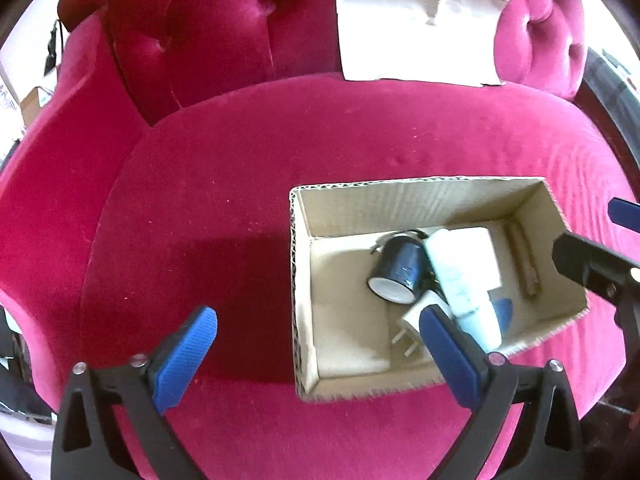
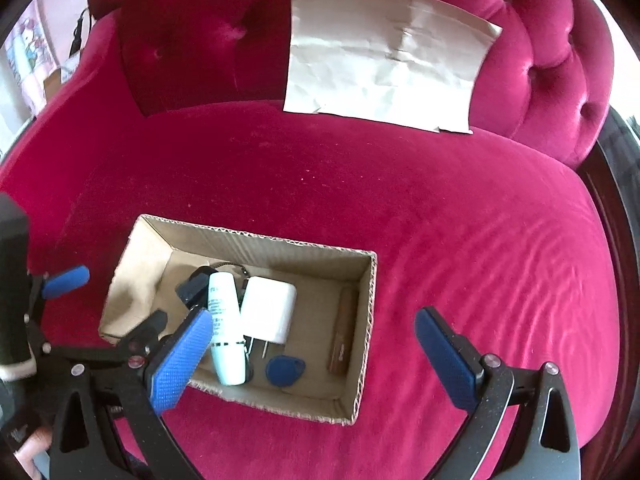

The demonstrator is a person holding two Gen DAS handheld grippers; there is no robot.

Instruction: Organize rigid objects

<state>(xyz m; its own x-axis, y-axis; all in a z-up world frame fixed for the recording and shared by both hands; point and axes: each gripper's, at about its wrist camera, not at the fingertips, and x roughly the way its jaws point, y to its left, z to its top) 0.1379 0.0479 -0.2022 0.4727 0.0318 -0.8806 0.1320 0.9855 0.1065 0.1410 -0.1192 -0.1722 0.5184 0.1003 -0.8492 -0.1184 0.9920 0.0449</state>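
Note:
An open cardboard box (image 1: 420,196) (image 2: 368,320) sits on a pink velvet sofa seat. In it lie a dark blue cylinder (image 1: 400,270) (image 2: 192,288), a white tube (image 1: 460,280) (image 2: 226,332), a white plug adapter (image 1: 416,322) (image 2: 268,312), a blue key fob (image 2: 285,370) (image 1: 505,309) and a brown stick (image 2: 342,332) (image 1: 524,264). My left gripper (image 1: 318,336) is open and empty, above the box's left front corner. My right gripper (image 2: 314,334) is open and empty, above the box's near side.
A creased sheet of paper (image 2: 384,52) (image 1: 416,20) leans against the tufted sofa back. The right gripper's body (image 1: 596,264) shows at the right edge of the left wrist view; the left gripper (image 2: 92,320) shows at the left of the right wrist view.

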